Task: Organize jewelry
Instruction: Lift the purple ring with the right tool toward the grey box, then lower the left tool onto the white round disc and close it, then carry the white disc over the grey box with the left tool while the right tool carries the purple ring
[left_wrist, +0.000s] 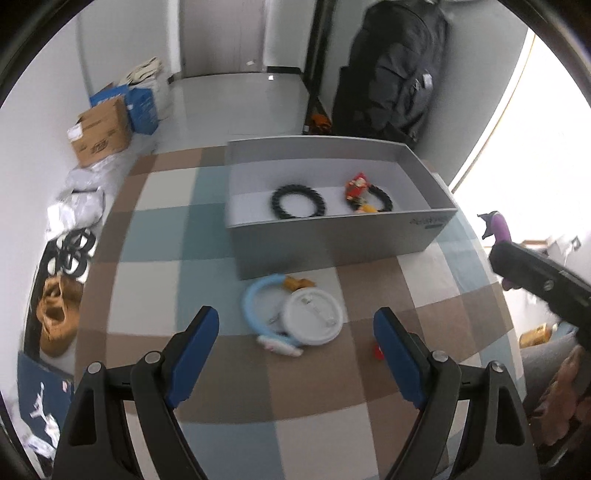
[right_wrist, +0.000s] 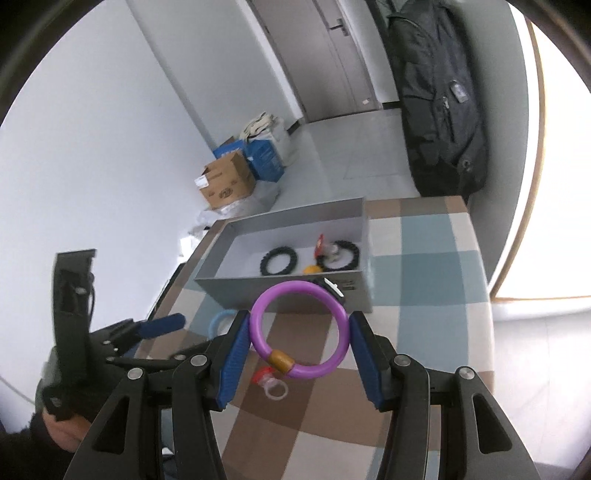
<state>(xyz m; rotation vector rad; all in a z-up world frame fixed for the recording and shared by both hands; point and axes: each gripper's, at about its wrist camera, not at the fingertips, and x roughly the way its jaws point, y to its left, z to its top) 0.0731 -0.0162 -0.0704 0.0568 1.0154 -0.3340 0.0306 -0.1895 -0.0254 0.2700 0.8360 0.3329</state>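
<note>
My right gripper (right_wrist: 299, 332) is shut on a purple bangle (right_wrist: 334, 356) with a gold bead and holds it above the checked cloth, in front of the grey box (right_wrist: 280, 293). The box (left_wrist: 332, 242) holds two black beaded bracelets (left_wrist: 297, 202) (left_wrist: 384, 197), one with red and yellow charms (left_wrist: 356, 186). My left gripper (left_wrist: 295, 328) is open and empty above a light blue bangle (left_wrist: 255, 299) and a white round lid (left_wrist: 313, 317). A clear ring with a red piece (right_wrist: 271, 384) lies on the cloth under the purple bangle.
Cardboard and blue boxes (left_wrist: 103, 127) stand on the floor by the far wall. A dark backpack (left_wrist: 395, 70) hangs behind the table. Black rings and a brown item (left_wrist: 59, 314) lie off the table's left edge. The right gripper's body (left_wrist: 539, 280) shows at the right.
</note>
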